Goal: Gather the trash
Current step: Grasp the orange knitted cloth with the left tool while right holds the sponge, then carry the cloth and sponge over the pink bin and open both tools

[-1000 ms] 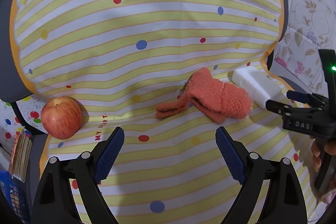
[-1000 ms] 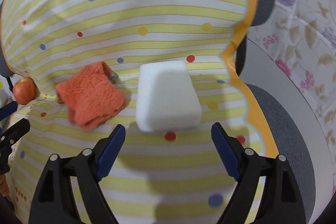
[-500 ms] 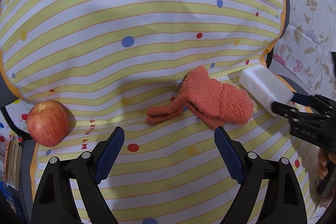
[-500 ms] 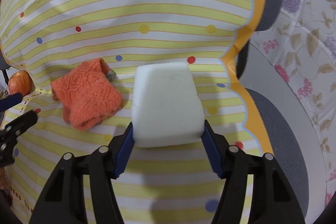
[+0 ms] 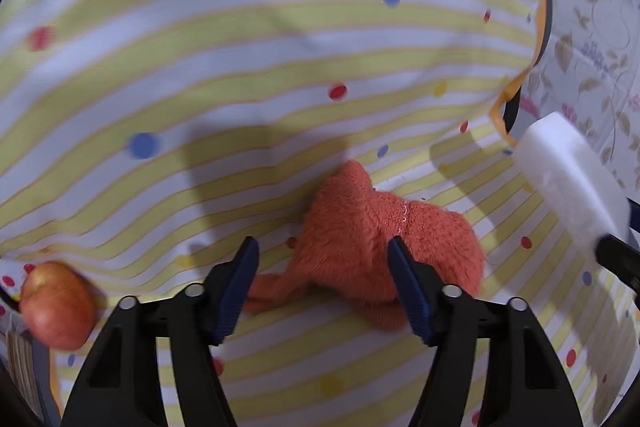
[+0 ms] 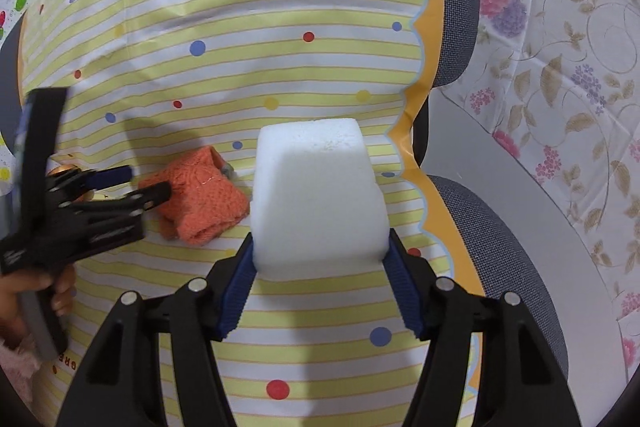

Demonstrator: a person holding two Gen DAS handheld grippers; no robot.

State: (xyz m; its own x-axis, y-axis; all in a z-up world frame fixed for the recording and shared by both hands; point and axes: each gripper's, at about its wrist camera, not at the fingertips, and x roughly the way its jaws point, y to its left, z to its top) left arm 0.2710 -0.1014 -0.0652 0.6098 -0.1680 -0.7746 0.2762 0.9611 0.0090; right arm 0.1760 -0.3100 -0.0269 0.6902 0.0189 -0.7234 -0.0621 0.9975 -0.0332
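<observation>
Left tongs: left gripper (image 5: 322, 283) points down at the table, its blue-padded jaws closing with the orange knitted cloth (image 5: 376, 239) partly between them; the right pad overlaps the cloth's middle, the left pad stands clear of it beside a thin trailing end, so nothing is gripped yet
Right tongs: right gripper (image 6: 320, 279) is clamped on the white foam block (image 6: 318, 195), both blue pads pressed against the block's near corners, the block sticking out forward and lifted above the table
Cloth: crumpled heap lying on the striped cover, just beside the foam block in the right view, near the table's right-hand edge
Foam block from the left view: seen at the far right (image 5: 568, 179), held up off the table, one dark jaw tip at its lower end
Left tongs from the right view: black frame (image 6: 100, 203) reaching in from the left, tips at the cloth's edge, held by a hand (image 6: 36, 291) at the lower left
Apple: red apple (image 5: 56, 305) at the table's left edge, well apart from the cloth
Table cover: yellow and white stripes with coloured dots (image 6: 240, 47), orange scalloped border on the right
Beyond the table: grey office chair (image 6: 520, 267) just beside the right edge, and a flowered sheet (image 6: 560, 47) behind it
</observation>
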